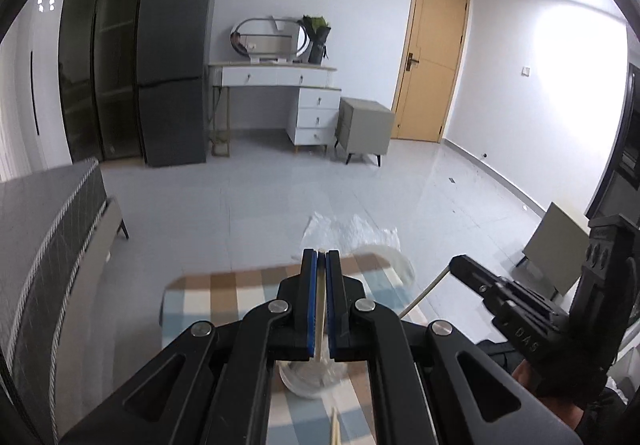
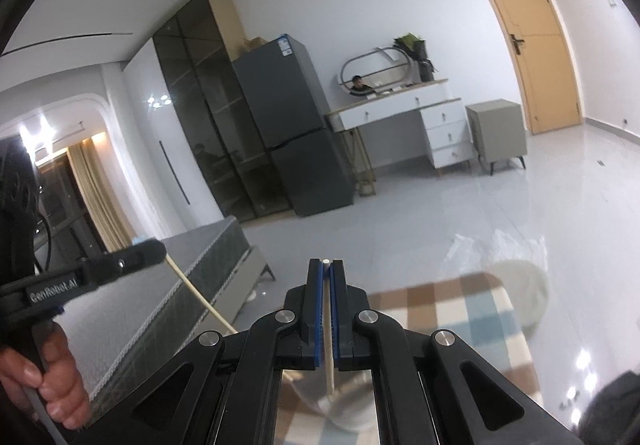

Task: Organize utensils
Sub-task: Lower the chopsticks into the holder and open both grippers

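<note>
Both hand-held grippers pinching one chopstick each: L (image 1: 321,255) on chopstick (image 1: 320,309), R (image 2: 326,263) on chopstick (image 2: 329,345). Long axes run along fingers, near ends hanging toward clear cup (image 1: 308,381) on checked surface (image 1: 224,297) directly below; neither arm clearly nearer.

The left gripper (image 1: 321,254) has its fingers (image 1: 308,285) closed together and points slightly downward. The right gripper (image 2: 326,263) is likewise clamped, angled a little down. A hand (image 2: 52,377) grips the left gripper's handle.
</note>
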`<state>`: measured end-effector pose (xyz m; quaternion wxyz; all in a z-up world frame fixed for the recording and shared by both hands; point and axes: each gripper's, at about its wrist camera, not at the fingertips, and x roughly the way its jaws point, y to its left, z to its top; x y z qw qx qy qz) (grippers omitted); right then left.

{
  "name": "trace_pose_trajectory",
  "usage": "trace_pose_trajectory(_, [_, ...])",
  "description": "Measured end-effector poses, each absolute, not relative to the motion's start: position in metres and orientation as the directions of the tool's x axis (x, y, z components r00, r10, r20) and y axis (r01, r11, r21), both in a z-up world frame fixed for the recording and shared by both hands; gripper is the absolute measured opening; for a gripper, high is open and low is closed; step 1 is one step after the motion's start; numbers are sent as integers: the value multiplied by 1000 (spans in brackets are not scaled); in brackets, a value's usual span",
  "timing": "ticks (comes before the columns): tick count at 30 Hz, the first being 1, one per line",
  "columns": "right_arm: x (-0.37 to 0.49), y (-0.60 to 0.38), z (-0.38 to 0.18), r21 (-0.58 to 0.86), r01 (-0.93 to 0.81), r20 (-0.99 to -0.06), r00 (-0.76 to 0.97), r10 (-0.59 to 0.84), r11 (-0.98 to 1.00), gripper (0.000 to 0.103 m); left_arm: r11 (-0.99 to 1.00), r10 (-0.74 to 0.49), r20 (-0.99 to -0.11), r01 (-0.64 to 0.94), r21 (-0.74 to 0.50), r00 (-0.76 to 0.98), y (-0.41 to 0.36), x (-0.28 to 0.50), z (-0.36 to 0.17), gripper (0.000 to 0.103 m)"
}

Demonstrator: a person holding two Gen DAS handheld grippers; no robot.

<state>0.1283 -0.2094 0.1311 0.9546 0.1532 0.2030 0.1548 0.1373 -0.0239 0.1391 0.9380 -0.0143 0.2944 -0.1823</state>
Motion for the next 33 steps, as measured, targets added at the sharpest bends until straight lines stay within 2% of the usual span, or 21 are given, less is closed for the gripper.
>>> trace_pose_trajectory(4, [156,-198,133,352,-264,-333,862,383,898,3,936,-340,-548,329,-121,765,-21,158,135,0])
trace_pose_trajectory(13, [194,-183,112,332,-288,-368,838,404,898,3,944,-315,-609,305,-124,728,-19,183,99,0])
trace_pose_trajectory(20, [206,-179,93,338,-281,-407,817,408,898,3,942,-323,-650,302,-148,687,-21,190,77,0])
trace_pose_trajectory(33, [215,-173,59,356,-264,-476,774,417,896,3,934,-342,-680,313,-172,649,-24,192,65,0])
